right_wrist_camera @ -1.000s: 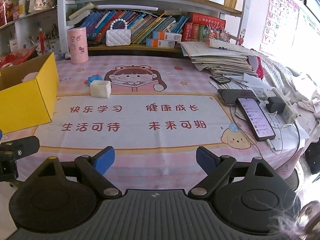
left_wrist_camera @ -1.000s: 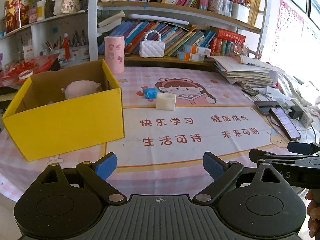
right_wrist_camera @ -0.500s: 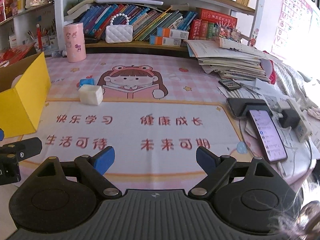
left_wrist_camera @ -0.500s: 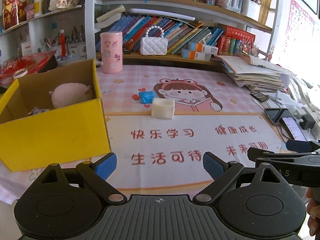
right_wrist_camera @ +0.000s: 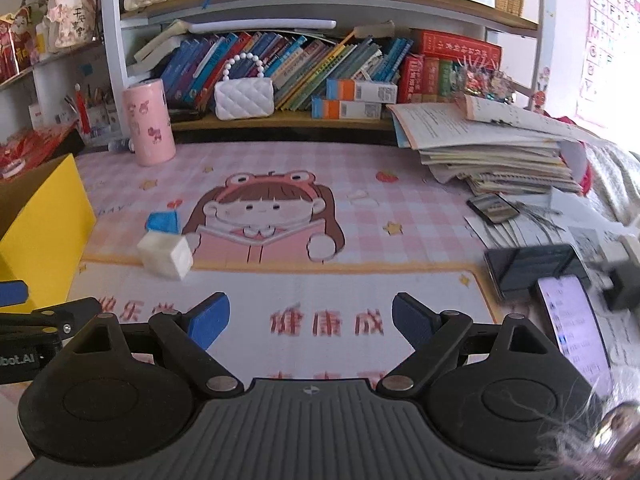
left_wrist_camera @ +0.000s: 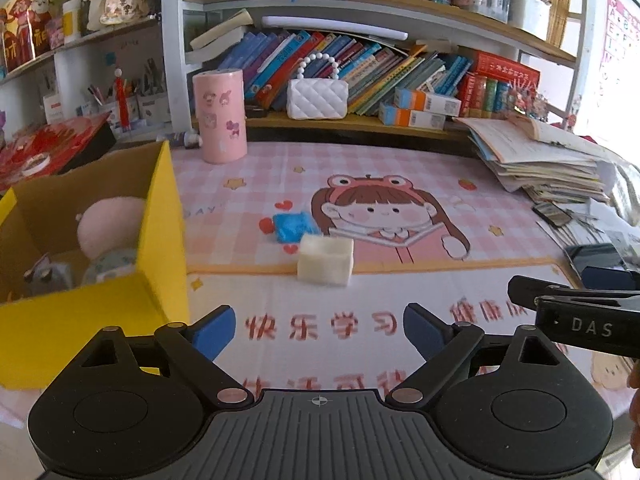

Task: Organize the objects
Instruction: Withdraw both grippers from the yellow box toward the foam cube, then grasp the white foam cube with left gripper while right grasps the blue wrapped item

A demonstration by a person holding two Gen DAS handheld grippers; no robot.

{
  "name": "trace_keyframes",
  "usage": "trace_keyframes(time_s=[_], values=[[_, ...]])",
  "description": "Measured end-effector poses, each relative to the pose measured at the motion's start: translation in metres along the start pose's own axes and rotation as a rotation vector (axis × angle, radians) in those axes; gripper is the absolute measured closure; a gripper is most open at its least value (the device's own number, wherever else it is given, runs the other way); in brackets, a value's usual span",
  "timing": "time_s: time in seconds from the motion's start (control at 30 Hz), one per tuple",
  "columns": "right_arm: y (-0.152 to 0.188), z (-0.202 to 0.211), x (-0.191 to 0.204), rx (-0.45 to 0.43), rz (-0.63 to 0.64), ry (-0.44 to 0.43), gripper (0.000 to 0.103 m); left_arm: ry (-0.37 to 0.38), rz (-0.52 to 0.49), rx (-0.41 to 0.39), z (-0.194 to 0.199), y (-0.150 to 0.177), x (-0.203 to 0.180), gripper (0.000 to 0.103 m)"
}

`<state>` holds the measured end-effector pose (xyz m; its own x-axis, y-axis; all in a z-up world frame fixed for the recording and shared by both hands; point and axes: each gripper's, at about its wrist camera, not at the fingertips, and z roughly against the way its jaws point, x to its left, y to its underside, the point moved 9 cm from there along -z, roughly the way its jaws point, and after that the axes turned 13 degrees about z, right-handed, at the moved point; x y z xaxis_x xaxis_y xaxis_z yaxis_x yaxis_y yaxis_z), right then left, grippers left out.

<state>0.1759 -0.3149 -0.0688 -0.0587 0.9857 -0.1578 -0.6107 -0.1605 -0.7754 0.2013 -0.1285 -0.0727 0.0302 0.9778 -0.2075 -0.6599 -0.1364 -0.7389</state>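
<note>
white block (left_wrist_camera: 325,261) ahead of fingers (left_wrist_camera: 212,330), untouched

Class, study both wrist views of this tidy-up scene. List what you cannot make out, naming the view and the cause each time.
- Yellow box contents, left wrist view: the front wall hides the lower part of the pink plush and grey items.
- Blue object, right wrist view: the white cube covers part of it; its kind is unclear.
- Phone screen text, right wrist view: too small and blurred.
- Box interior, right wrist view: cut off by the left edge.

Yellow box (left_wrist_camera: 160,248) left; mat (left_wrist_camera: 360,304) seemingly open
</note>
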Motion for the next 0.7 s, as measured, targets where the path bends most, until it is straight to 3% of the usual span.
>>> trace_keyframes(time_s=[0.2, 0.7], values=[[-0.020, -0.022, -0.008, -0.017, 0.008, -0.035, 0.015, -0.036, 0.006, -0.016, -0.036, -0.012, -0.010, 0.015], [-0.050, -0.054, -0.019, -0.029, 0.037, -0.097, 0.015, -0.117, -0.020, 0.035, -0.133, -0.016, -0.018, 0.024]])
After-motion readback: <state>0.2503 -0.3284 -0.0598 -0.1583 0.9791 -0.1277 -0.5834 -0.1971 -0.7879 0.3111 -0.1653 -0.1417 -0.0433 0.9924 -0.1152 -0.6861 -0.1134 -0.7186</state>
